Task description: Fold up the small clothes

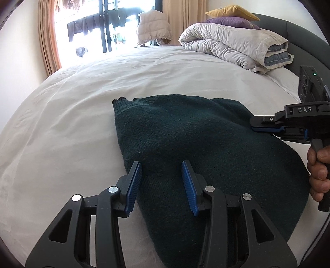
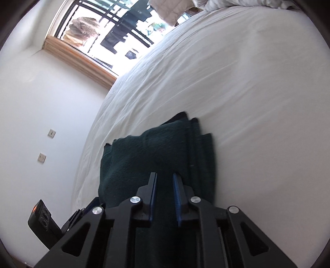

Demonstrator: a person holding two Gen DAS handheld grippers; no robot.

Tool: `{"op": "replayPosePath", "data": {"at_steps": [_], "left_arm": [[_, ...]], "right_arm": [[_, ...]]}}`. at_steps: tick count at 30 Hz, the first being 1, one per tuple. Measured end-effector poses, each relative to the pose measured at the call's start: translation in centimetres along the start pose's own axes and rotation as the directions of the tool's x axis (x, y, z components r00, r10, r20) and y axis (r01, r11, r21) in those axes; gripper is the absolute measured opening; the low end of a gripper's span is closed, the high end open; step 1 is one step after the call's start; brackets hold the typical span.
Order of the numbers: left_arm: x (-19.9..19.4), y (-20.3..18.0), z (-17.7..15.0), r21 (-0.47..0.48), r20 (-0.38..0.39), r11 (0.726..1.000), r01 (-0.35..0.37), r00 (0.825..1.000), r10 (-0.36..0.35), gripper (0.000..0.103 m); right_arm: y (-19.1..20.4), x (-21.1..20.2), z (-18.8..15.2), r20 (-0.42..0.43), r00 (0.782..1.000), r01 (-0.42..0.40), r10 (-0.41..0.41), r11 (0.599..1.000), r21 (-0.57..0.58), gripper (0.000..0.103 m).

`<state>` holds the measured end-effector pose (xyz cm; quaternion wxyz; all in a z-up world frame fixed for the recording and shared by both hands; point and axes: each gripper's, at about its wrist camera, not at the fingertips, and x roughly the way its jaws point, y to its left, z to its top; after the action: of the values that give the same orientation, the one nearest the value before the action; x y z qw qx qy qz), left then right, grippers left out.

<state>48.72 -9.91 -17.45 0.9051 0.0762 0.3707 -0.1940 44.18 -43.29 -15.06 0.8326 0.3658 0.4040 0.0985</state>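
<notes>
A dark green knitted sweater (image 1: 196, 148) lies partly folded on the white bed sheet (image 1: 72, 123). My left gripper (image 1: 162, 171) is open, its blue-padded fingers hovering over the sweater's near left edge and holding nothing. My right gripper (image 1: 254, 126) comes in from the right, turned on its side, and is shut on the sweater's right edge, lifting that fold. In the right wrist view the sweater (image 2: 148, 156) runs between the right gripper's (image 2: 165, 181) narrow-set fingers, with stacked folded layers on the right.
A rolled white duvet (image 1: 233, 45) with purple and yellow pillows (image 1: 231, 16) sits at the bed's far right by the grey headboard. A white vest (image 1: 153, 26) hangs by the bright window (image 1: 99, 31). The left gripper's body (image 2: 45, 222) shows at lower left in the right wrist view.
</notes>
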Motion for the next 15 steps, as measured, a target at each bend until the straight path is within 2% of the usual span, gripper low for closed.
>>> {"op": "replayPosePath", "data": {"at_steps": [1,2,3,6,9,11,13,15], "left_arm": [[0.0,-0.1,0.0,0.003,-0.001,1.000,-0.004,1.000,0.004,0.039],[-0.1,-0.1,0.0,0.006,-0.002,1.000,-0.009,1.000,0.009,0.039],[-0.1,-0.1,-0.1,0.006,-0.002,1.000,-0.010,1.000,0.010,0.039],[-0.2,-0.1,-0.1,0.000,-0.004,1.000,-0.006,1.000,0.006,0.039],[-0.2,-0.1,0.0,0.000,-0.004,1.000,-0.007,1.000,0.007,0.039],[-0.2,-0.1,0.0,-0.001,-0.006,1.000,-0.005,1.000,0.005,0.039],[-0.2,-0.1,-0.1,0.000,-0.005,1.000,-0.006,1.000,0.006,0.039],[-0.2,-0.1,-0.1,0.000,-0.005,1.000,-0.005,1.000,0.005,0.039]], "right_arm": [[-0.3,-0.6,0.1,0.013,0.999,0.042,-0.042,0.999,0.009,0.021],[0.1,-1.2,-0.1,0.027,0.997,0.072,-0.072,0.997,0.010,0.038],[0.1,-1.9,-0.2,0.042,0.997,0.067,-0.067,0.998,0.006,0.043],[0.9,-3.4,-0.6,0.043,0.999,-0.002,0.003,1.000,-0.011,0.044],[2.2,-3.4,-0.9,0.032,0.999,-0.022,0.024,0.998,-0.063,0.047],[2.5,-2.7,-1.3,0.006,1.000,-0.010,0.011,0.997,-0.082,0.054],[1.5,-2.1,-1.9,-0.030,1.000,0.003,-0.005,0.997,-0.081,0.054],[0.4,-1.5,-2.8,-0.045,0.996,0.078,-0.083,0.992,-0.103,0.054]]}}
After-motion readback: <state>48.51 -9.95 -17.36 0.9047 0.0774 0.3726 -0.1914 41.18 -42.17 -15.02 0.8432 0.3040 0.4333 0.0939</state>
